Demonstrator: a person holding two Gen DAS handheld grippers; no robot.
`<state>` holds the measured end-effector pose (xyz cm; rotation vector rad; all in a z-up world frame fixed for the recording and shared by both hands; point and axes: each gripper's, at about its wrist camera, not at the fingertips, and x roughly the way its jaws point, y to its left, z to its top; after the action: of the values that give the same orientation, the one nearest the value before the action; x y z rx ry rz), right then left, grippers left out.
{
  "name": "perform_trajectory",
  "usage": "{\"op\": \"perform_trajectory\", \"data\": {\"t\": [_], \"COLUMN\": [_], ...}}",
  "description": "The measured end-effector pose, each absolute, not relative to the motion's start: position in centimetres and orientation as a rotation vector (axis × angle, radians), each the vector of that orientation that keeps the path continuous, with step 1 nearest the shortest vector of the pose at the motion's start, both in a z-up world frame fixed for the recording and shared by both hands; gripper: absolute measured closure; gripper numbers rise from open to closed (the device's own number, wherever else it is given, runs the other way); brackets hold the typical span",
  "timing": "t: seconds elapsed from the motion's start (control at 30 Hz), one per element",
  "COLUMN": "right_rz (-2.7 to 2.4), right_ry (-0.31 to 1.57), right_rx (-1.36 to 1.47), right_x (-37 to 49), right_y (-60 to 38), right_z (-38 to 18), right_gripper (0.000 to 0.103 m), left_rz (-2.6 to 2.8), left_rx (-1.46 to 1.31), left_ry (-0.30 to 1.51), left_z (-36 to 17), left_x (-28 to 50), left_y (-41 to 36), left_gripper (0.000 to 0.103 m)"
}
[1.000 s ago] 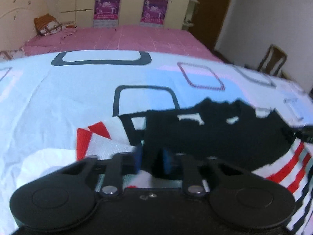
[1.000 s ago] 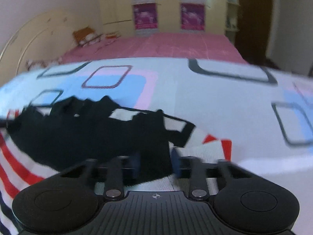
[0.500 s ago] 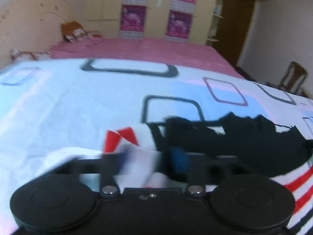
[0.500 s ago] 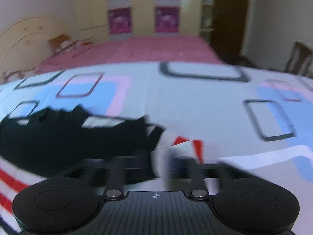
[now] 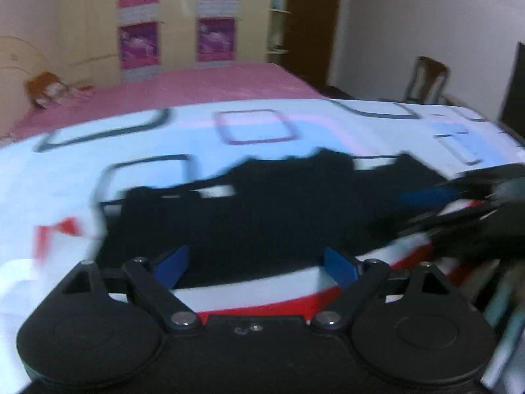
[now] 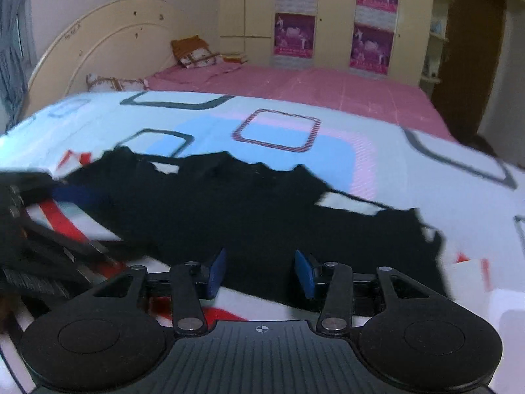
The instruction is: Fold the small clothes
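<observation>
A small black garment (image 5: 262, 210) lies spread flat on the patterned bedsheet (image 5: 65, 177), over red and white striped cloth (image 5: 249, 298). My left gripper (image 5: 256, 267) hovers at its near edge with the jaws opening wide; the blue pads touch nothing. The right gripper (image 5: 459, 197) shows blurred at the right of that view. In the right wrist view the black garment (image 6: 262, 203) fills the middle. My right gripper (image 6: 260, 274) is over its near edge, jaws closing, with the hem seen between the pads but not pinched. The left gripper (image 6: 36, 226) enters from the left.
Beyond the sheet lies a pink mattress (image 6: 311, 85) with a curved headboard (image 6: 98, 49) and pillows (image 6: 197, 52). A wardrobe with purple posters (image 6: 370, 42) stands behind. A wooden chair (image 5: 426, 78) and a dark door (image 5: 311, 23) are at the right.
Both grippers were shut on the garment's corners a second ago; they have let go and opened. Each has swung inward toward the garment's middle, and the black cloth now lies flat.
</observation>
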<state>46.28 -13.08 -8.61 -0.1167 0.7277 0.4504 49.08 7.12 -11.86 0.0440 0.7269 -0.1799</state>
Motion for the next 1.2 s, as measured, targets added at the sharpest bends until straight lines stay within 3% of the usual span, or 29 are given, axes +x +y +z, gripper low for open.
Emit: {"op": "perform_trajectory", "data": {"t": [0.17,0.37,0.67,1.2], "right_rz": [0.17,0.181,0.413,0.269], "right_ry": [0.74,0.659,0.715,0.809], "right_rx": [-0.059,-0.056,-0.036,-0.029], "right_x": [47.4,44.9,41.7,40.0], "right_y": [-21.3,-20.5,-14.0,-20.3], "right_z": [-10.0,-7.3,-7.2,-8.7], "right_gripper": [0.057,0.045,0.046,0.046], "left_rz": [-0.123,-0.103,-0.249,-0.143], "left_rx": [0.071,0.082,0.063,0.035], "left_ry": [0.711,0.64,0.698,0.752], "left_z": [-12.8,-10.6,-11.1,-12.2], "left_x": [48.3,46.7,44.6,41.9], "left_y": [12.1,9.5,2.9,7.1], "left_gripper": [0.012,0.01,0.014,0.008]}}
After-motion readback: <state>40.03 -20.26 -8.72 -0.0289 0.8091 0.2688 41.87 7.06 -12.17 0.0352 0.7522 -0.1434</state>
